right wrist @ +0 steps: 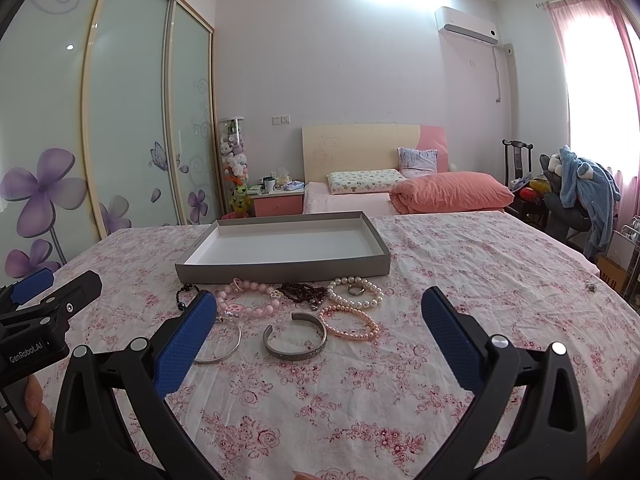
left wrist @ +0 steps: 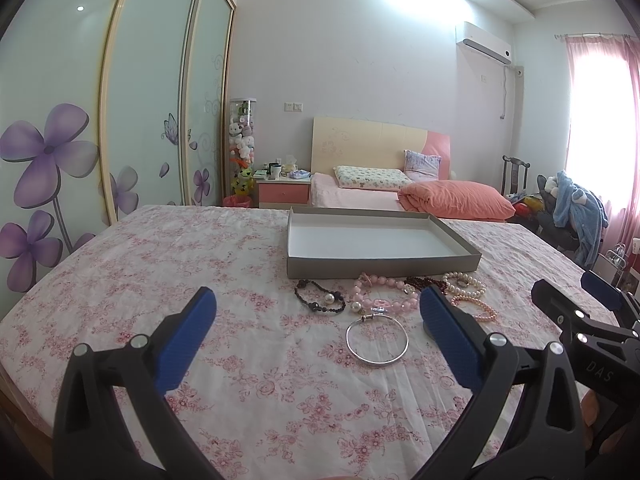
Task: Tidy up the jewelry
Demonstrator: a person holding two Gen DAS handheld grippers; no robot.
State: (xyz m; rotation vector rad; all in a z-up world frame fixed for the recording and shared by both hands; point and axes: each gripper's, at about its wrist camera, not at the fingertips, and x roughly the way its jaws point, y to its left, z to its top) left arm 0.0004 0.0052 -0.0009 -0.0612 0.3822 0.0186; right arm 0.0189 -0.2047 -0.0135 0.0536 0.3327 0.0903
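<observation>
My left claw (left wrist: 318,312) hangs wide open over the floral tablecloth (left wrist: 160,264), holding nothing. The thin silver bangle (left wrist: 377,341) lies flat between its blue fingers, nearer the right one. Just beyond it sit the black bead bracelet (left wrist: 320,297) with a white pearl and the pink bead bracelet (left wrist: 380,294); both lie ahead of the fingertips. Behind them, touching none of them, stands the shallow grey box (left wrist: 382,262), white inside.

My right claw (right wrist: 318,312) is also spread open and empty. The wide silver cuff (right wrist: 295,336) lies between its fingers, closer to the left one, with its gap facing away from me. Just right of the cuff lies the pink pearl bracelet (right wrist: 352,322), and past that the white pearl bracelet (right wrist: 356,292) with a ring (right wrist: 355,289) lying inside its loop. The dark red bead bracelet (right wrist: 302,291) lies left of the white pearls. The left finger covers part of the thin bangle.
</observation>
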